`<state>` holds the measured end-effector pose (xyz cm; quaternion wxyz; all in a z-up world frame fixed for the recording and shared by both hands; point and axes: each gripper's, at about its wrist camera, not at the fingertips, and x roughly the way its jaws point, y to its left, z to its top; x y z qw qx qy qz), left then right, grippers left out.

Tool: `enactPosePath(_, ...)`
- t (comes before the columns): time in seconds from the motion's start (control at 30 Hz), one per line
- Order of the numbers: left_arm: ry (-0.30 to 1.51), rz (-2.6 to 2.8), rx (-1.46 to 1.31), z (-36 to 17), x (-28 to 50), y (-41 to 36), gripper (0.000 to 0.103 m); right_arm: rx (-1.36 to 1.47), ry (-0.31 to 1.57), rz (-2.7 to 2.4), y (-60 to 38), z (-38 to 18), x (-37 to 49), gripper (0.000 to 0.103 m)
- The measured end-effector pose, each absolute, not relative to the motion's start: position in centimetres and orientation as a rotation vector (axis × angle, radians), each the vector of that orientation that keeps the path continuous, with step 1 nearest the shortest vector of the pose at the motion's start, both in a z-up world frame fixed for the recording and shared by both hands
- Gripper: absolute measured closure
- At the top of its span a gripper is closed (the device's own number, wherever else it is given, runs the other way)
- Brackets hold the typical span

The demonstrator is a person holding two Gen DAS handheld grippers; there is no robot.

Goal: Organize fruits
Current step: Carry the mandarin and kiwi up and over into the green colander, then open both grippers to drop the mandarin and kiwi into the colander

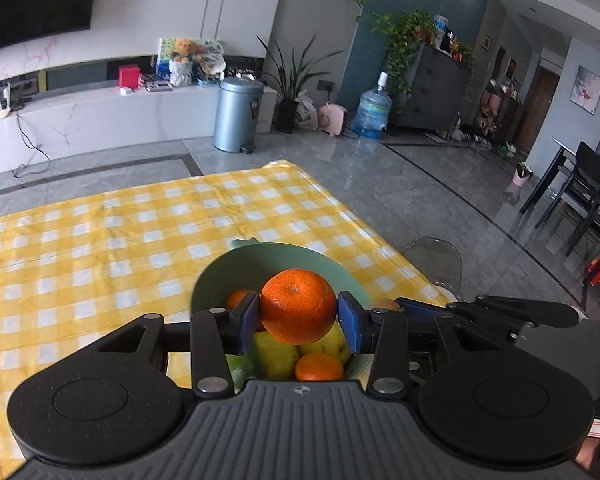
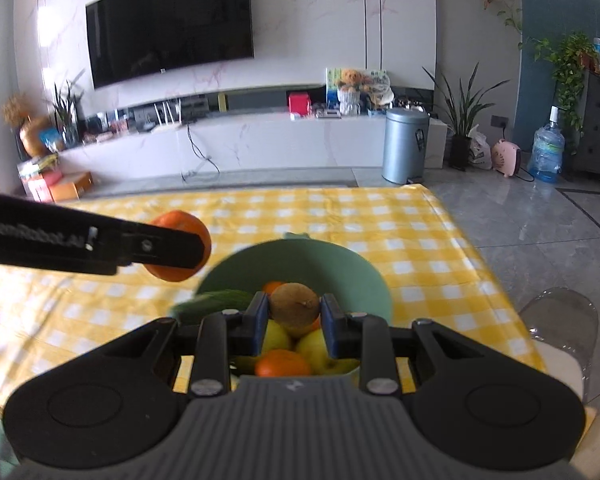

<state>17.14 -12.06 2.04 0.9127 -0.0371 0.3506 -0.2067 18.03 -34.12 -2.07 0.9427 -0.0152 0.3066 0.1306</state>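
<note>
My left gripper (image 1: 298, 314) is shut on an orange (image 1: 298, 306) and holds it above the green bowl (image 1: 284, 258). The bowl holds yellow pears (image 1: 276, 354) and more oranges (image 1: 318, 366). My right gripper (image 2: 294, 318) is shut on a brown kiwi (image 2: 294, 310) just over the same bowl (image 2: 300, 260), which also holds a pear (image 2: 314, 346), an orange (image 2: 282, 362) and something dark green (image 2: 216, 302) at its left rim. The left gripper with its orange (image 2: 180, 244) shows at the left of the right wrist view.
The bowl stands on a yellow checked cloth (image 1: 100, 240) near the table's right edge. A clear chair (image 1: 436, 258) stands beside that edge; it also shows in the right wrist view (image 2: 560, 320). A grey bin (image 1: 238, 114) stands on the floor beyond.
</note>
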Motion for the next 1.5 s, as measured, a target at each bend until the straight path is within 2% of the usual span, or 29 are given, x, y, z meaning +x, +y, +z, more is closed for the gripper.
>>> enactPosePath(0.73, 0.992, -0.418, -0.034, -4.2, 25.0, -14.0, 0.055, -0.143, 0.895, 0.331, -33.9, -7.5, 27.4, 0.078)
enactPosePath(1.5, 1.057, -0.439, -0.077, -6.3, 27.1, -13.7, 0.055, -0.095, 0.935, 0.368, -34.4, -8.3, 29.3, 0.078)
